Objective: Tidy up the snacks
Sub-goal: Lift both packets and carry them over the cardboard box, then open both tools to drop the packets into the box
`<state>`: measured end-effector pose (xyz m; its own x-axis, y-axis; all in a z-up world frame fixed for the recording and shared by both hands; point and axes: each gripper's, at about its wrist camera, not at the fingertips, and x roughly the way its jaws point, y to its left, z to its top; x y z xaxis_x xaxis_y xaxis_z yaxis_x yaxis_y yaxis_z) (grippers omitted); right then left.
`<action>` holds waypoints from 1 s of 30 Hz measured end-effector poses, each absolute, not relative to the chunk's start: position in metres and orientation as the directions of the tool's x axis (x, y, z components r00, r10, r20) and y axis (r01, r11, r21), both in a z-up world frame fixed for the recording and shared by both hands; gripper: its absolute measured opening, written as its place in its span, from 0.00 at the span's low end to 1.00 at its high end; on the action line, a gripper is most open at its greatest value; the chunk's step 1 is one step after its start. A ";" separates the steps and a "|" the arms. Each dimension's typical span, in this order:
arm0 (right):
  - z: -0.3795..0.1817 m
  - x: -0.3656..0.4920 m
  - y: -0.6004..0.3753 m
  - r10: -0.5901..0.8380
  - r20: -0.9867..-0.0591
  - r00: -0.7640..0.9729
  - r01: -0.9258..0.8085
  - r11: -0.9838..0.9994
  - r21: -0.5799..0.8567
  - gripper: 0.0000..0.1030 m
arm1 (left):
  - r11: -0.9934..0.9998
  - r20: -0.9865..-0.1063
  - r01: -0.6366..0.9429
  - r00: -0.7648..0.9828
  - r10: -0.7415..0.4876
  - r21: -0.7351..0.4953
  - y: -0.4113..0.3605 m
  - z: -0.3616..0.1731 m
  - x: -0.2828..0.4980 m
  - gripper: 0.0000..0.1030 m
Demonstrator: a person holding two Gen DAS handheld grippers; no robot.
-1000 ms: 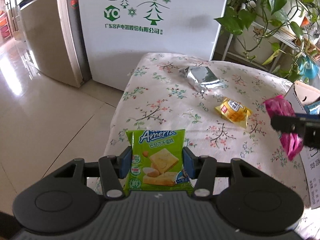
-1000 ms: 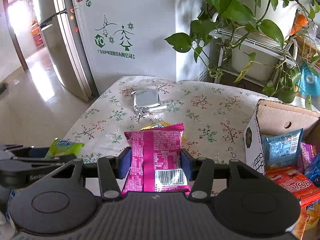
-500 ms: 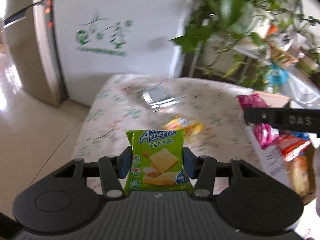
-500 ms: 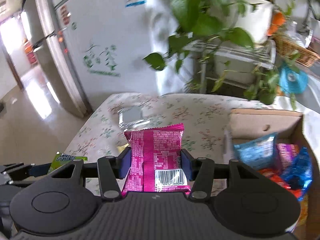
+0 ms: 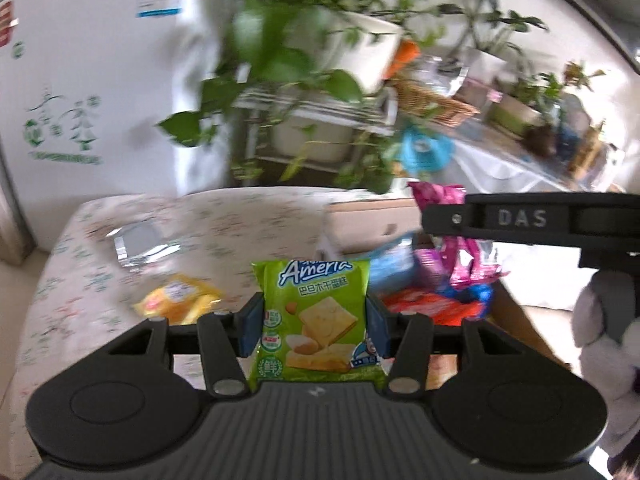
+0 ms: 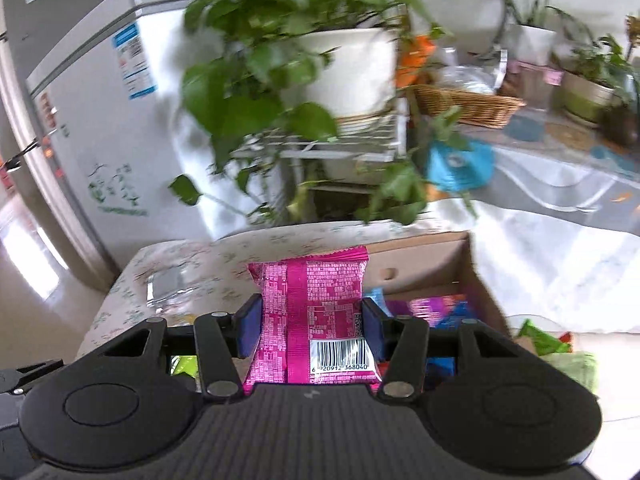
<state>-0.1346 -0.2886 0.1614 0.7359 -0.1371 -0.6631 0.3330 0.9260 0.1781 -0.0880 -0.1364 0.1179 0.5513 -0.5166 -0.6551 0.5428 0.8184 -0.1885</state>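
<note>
While level, left tool (image 5: 314, 330) gripping green packet (image 5: 316, 320)

Changes recorded:
- Left hand-held gripper (image 5: 312, 326): swung right; cardboard box (image 5: 360, 216) now ahead, formerly the floral counter (image 5: 72, 280).
- Right hand-held gripper (image 6: 310, 326): moved from over the counter to the box, pink snack packet (image 6: 310, 316) now above its open interior.
- Both views now blurred; silver packet (image 5: 140, 242) and yellow packet (image 5: 178, 298) shifted leftward in the left view.

White fridge (image 6: 100, 128) at left; potted plant (image 6: 344, 64) on rack — wicker basket (image 6: 468, 104) beside it
</note>
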 end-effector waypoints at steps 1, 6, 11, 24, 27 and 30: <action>0.162 -0.138 -0.295 -0.144 -0.661 0.736 0.347 0.919 0.185 0.57 | 0.808 -0.652 0.558 0.544 -0.527 -0.188 -0.144 0.119 -0.091 0.50; 0.165 -0.156 -0.320 -0.188 -0.662 0.725 0.403 0.896 0.187 0.57 | 0.770 -0.646 0.606 0.511 -0.567 -0.197 -0.176 0.123 -0.103 0.50; 0.164 -0.170 -0.339 -0.227 -0.664 0.712 0.453 0.872 0.188 0.57 | 0.735 -0.651 0.649 0.474 -0.593 -0.196 -0.202 0.120 -0.114 0.50; 0.156 -0.176 -0.353 -0.266 -0.702 0.661 0.512 0.843 0.163 0.57 | 0.687 -0.683 0.699 0.406 -0.608 -0.196 -0.245 0.105 -0.134 0.50; 0.155 -0.175 -0.354 -0.268 -0.709 0.652 0.517 0.841 0.158 0.57 | 0.683 -0.689 0.704 0.397 -0.606 -0.195 -0.249 0.103 -0.135 0.50; 0.153 -0.174 -0.354 -0.272 -0.719 0.639 0.527 0.836 0.152 0.57 | 0.676 -0.695 0.709 0.382 -0.609 -0.202 -0.254 0.100 -0.136 0.50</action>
